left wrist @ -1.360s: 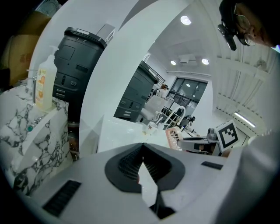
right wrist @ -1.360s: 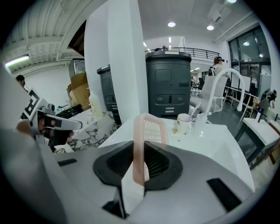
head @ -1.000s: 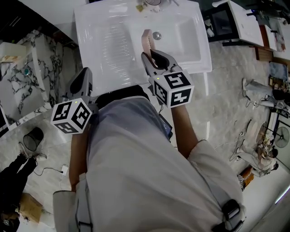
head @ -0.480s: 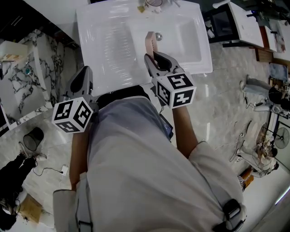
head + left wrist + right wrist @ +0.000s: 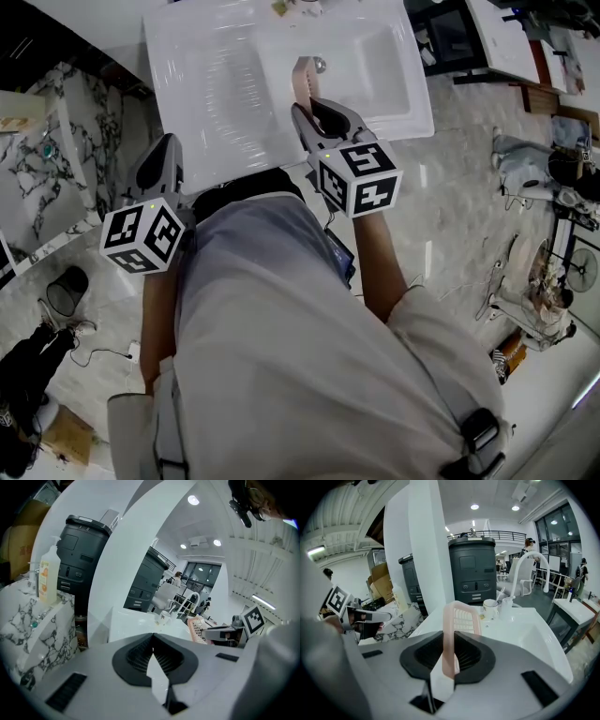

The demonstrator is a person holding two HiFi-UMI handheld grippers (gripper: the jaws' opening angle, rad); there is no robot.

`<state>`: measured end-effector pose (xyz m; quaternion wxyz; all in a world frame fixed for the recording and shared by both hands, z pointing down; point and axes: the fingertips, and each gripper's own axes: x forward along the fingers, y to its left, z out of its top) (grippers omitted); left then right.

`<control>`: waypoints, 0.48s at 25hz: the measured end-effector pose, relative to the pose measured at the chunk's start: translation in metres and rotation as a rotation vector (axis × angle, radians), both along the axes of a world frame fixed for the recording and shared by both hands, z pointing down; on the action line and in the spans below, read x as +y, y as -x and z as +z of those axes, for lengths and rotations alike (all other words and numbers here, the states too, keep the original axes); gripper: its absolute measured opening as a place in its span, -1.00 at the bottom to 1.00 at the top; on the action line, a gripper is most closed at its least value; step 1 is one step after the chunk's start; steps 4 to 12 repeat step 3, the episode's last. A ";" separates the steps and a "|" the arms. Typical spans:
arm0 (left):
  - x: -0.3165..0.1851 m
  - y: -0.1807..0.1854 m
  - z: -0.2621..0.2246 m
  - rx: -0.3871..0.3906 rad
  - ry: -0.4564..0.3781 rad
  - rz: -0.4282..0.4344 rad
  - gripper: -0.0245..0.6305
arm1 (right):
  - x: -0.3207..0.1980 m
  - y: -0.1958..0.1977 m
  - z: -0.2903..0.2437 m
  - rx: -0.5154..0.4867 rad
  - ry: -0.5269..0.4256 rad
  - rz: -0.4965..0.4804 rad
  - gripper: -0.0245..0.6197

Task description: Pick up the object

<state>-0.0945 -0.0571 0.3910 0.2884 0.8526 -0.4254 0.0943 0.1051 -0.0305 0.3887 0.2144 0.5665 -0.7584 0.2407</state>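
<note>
Since the right hand-held gripper (image 5: 307, 111) has its jaws closed part-way on the rim of the pale pink slotted plastic tray (image 5: 302, 80), the grasp itself looks done. The right gripper view shows the tray (image 5: 461, 620) standing on edge between the two dark ribbed pads, with its slotted face rising above them. From the head view, the tray sits over the bowl of the white glossy washbasin (image 5: 216, 84), close to the small round metal drain (image 5: 320, 65). Whether its far end is clear of the basin or touches it, neither view settles. My judgement is that it is raised, because the right gripper view shows the basin (image 5: 525, 630) lying well beyond and below it.

The left hand-held gripper (image 5: 161, 164) takes no part. It hangs low at the person's side, off the near edge of the basin, and the left gripper view shows its jaws (image 5: 153, 651) brought together at the tips with nothing between them.

What remains, as far as I can judge, is only to carry the tray clear of the basin and keep the grip steady. The thin rim could pivot between the pads.
</note>
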 end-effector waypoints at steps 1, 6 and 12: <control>0.000 0.000 0.001 0.000 0.001 0.001 -0.92 | 0.001 0.000 0.000 0.001 0.000 0.000 -0.68; 0.001 0.000 0.002 -0.001 0.001 0.003 -0.92 | 0.002 0.000 -0.001 0.003 -0.001 0.001 -0.68; 0.001 0.000 0.002 -0.001 0.001 0.003 -0.92 | 0.002 0.000 -0.001 0.003 -0.001 0.001 -0.68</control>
